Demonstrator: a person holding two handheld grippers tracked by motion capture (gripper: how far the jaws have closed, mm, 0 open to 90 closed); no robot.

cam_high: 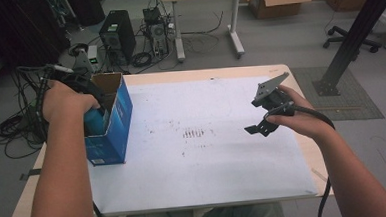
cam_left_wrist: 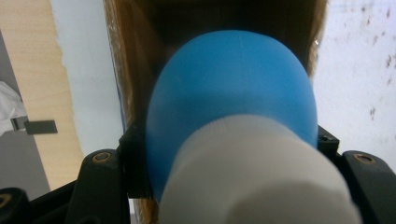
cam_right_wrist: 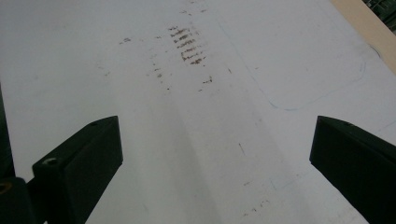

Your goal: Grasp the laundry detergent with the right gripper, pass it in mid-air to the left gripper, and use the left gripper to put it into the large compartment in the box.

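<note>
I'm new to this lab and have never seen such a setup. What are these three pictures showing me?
A person sits at a table covered with a white sheet, holding hand-operated tongs in each hand. One picture looks down from above; the other two come from cameras riding on each tool. The left tongs are shut on a blue bottle with a white cap, at the open top of an upright blue carton. The right tongs are open and empty, above the stained sheet.
</note>
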